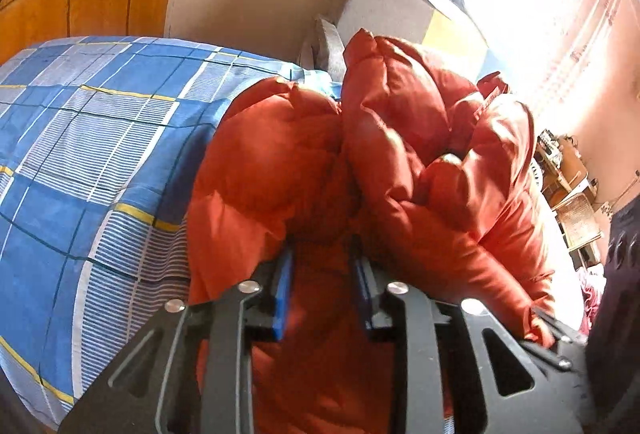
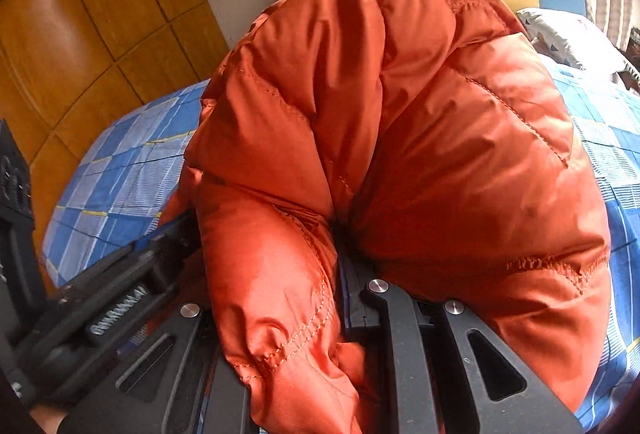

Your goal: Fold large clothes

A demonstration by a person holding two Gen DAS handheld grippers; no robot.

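Puffer jacket [image 2: 420, 137]: glossy quilted orange cloth. Bed sheet [image 1: 88, 153]: matt checked cloth. Wardrobe [image 2: 80, 33]: polished wood. Left gripper [image 1: 324, 266]: matt black plastic.

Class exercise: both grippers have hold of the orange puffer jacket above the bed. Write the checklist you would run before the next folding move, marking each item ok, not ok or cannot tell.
1. left gripper has orange jacket fabric between its blue pads: ok.
2. right gripper grips the jacket: ok.
3. Jacket flat, ready to crease: not ok, bunched.
4. Checked bedspread bare beside the jacket: ok.
5. Sleeves tucked: cannot tell.
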